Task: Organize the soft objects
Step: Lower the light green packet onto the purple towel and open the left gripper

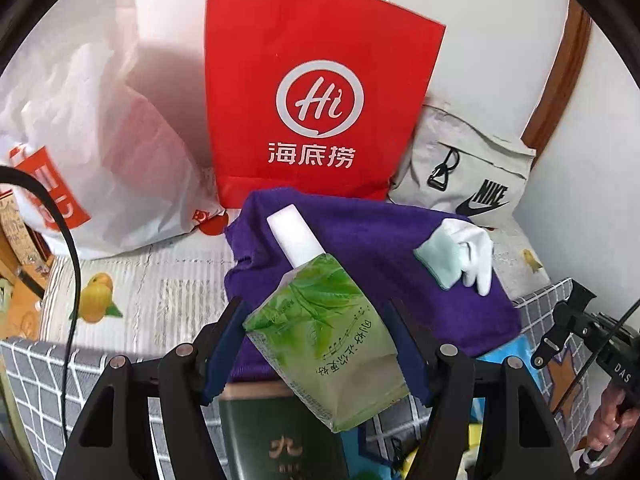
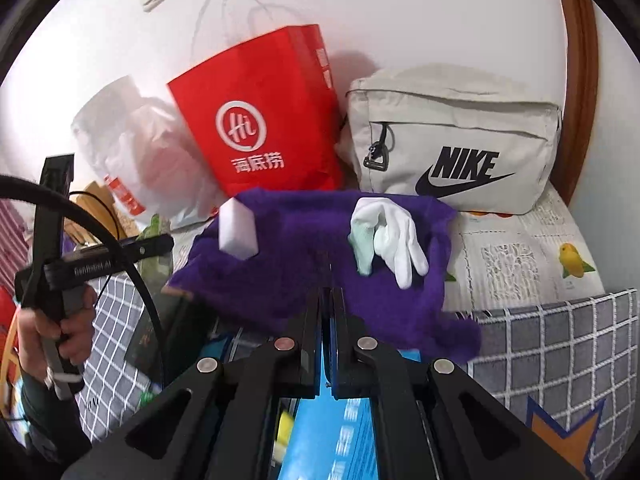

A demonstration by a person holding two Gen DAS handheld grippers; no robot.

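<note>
My left gripper (image 1: 320,320) is shut on a green tissue pack (image 1: 320,336) and holds it tilted above a purple towel (image 1: 380,248). On the towel lie a white sponge block (image 1: 294,236), a pale green cloth (image 1: 438,258) and a white glove (image 1: 476,252). In the right wrist view my right gripper (image 2: 330,280) is shut and empty, low over the near part of the purple towel (image 2: 304,264). The sponge (image 2: 238,234) is at its left, the glove (image 2: 400,236) and pale green cloth (image 2: 362,250) at its right.
A red paper bag (image 1: 316,92) stands behind the towel, a white plastic bag (image 1: 100,152) to its left, a grey Nike bag (image 2: 452,144) to its right. A dark green box (image 1: 280,436) and a blue box (image 2: 340,436) lie near me on checked bedding (image 2: 560,344).
</note>
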